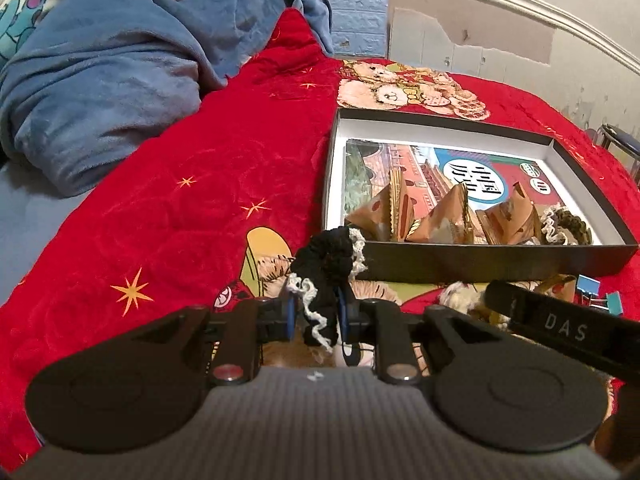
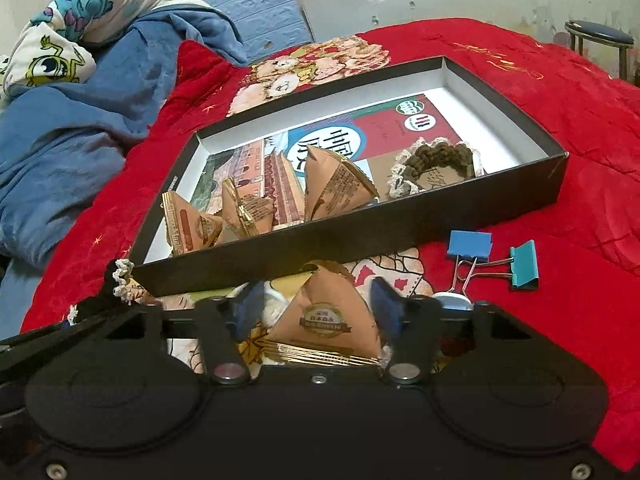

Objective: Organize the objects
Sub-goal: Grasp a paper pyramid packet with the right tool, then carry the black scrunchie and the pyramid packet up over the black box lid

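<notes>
My left gripper (image 1: 318,314) is shut on a black scrunchie with white lace trim (image 1: 326,268), just off the near left corner of a shallow black box (image 1: 480,260). That scrunchie (image 2: 116,280) also shows at the left of the right wrist view. The box (image 2: 360,240) holds a picture booklet (image 2: 384,128), three brown triangular packets (image 2: 336,184) and a brown scrunchie (image 2: 436,160). In front of the box a fourth brown packet (image 2: 324,316) lies between the jaws of my right gripper (image 2: 316,306). The right pad is at its edge, the left pad (image 2: 248,308) stands apart from it.
Everything lies on a red quilted bedspread (image 1: 180,160). A blue binder clip (image 2: 470,244) and a teal one (image 2: 524,264) lie right of the packet. Something white and fluffy (image 2: 272,304) sits beside the packet. A blue blanket (image 1: 100,80) is heaped at the left; a stool (image 2: 600,36) stands beyond the bed.
</notes>
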Demonstrator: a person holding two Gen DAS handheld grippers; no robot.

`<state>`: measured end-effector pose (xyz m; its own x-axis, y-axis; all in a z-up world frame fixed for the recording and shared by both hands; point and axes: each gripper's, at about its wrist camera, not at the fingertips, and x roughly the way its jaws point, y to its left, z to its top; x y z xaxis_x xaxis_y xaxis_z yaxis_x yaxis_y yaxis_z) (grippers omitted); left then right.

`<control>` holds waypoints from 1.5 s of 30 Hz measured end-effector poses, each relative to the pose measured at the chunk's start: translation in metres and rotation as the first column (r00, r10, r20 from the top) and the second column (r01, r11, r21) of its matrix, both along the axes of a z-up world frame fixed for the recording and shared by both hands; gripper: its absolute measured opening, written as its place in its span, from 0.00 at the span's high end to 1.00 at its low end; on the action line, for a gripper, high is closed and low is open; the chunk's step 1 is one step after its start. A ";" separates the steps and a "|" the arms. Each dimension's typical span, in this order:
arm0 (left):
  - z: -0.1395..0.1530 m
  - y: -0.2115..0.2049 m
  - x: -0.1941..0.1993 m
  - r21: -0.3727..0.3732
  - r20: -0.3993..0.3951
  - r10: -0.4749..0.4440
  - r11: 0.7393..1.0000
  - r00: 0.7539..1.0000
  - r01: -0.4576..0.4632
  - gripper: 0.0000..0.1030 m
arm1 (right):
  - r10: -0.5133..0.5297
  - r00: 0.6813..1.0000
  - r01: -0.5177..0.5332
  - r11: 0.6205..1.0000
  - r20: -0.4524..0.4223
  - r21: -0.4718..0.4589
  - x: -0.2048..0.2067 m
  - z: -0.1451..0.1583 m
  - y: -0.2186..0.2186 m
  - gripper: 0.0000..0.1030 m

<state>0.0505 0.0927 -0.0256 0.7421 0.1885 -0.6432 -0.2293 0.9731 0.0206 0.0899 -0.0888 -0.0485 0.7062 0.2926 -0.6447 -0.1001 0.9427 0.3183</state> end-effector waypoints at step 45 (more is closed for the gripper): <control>0.012 0.001 -0.007 -0.170 0.129 -0.069 0.981 0.989 0.091 0.77 | -0.127 0.978 0.082 0.963 0.163 0.257 -0.012 0.029 -0.038 0.65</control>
